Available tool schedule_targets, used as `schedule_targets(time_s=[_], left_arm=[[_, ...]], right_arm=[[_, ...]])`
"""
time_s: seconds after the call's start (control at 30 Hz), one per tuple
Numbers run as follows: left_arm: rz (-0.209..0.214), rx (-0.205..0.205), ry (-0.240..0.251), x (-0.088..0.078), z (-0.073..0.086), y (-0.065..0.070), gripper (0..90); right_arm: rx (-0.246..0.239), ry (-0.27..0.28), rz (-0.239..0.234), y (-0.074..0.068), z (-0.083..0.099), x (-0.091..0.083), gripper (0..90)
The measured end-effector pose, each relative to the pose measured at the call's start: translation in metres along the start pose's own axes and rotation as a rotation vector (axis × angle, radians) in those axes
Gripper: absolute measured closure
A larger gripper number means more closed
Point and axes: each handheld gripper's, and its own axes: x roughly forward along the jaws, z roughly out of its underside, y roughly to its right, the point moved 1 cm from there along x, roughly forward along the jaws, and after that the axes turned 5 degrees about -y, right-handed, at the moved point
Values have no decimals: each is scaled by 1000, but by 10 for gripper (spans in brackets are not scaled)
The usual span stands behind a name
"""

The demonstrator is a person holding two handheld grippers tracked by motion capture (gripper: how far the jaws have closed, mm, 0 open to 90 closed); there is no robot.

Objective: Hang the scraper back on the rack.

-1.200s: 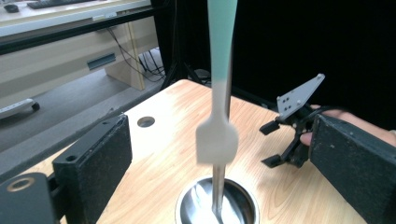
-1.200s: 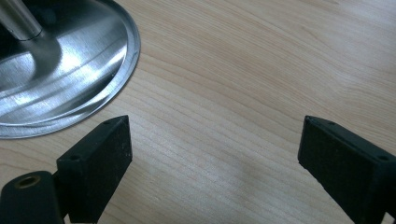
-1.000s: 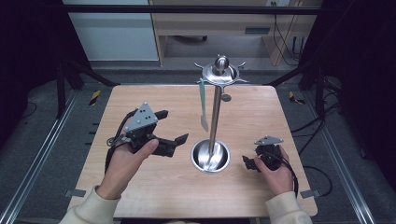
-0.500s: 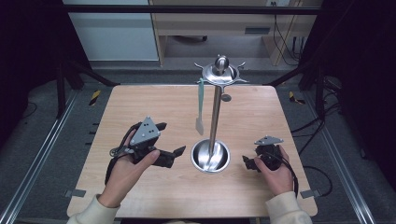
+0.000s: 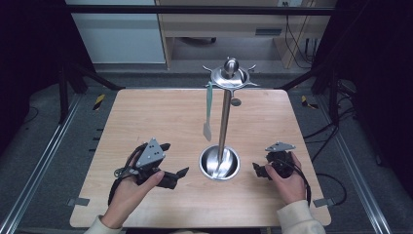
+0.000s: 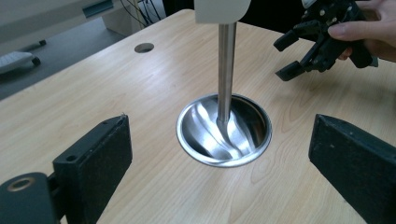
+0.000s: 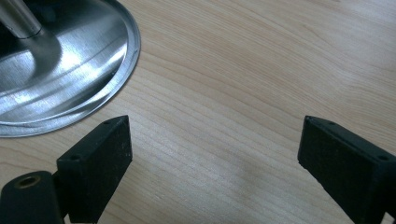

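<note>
A steel stand rises from the middle of the table: a round dished base (image 5: 219, 163), a thin pole (image 5: 224, 122) and a crown of hooks (image 5: 230, 75). From one hook a utensil with a green handle and pale blade (image 5: 208, 113) hangs left of the pole. My left gripper (image 5: 176, 157) is open, left of the base and pointing at it; its own view looks at the base (image 6: 224, 133) and pole (image 6: 226, 70) between its wide jaws. My right gripper (image 5: 260, 165) is open, low over the wood right of the base (image 7: 70, 70). Neither holds anything.
The wooden table (image 5: 160, 117) has a small round hole (image 5: 235, 102) behind the stand. Dark frame rails and cables lie on the floor on both sides. A cabinet and desk stand beyond the far edge. The other hand's gripper (image 6: 303, 49) shows across the base.
My left gripper has drawn back toward the person's edge of the table, away from the hanging utensil. The right gripper has stayed still.
</note>
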Motion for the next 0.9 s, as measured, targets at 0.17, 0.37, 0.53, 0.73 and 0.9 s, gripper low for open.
schedule_targets(time_s=[0.17,0.37,0.53,0.73,0.9], left_arm=[[-9,-26,-23,3,17,-8,60],[-5,-68,-31,5,32,-18,62],[-23,-98,-49,6,44,-28,63],[-73,-97,-85,6,56,-40,63],[-87,-122,-103,8,66,-49,63]], right_arm=[[-1,-2,0,0,0,0,103],[-4,-3,-1,0,0,0,102],[-5,-3,0,0,0,0,102],[-8,0,1,0,0,1,101],[-8,1,1,-1,0,1,101]])
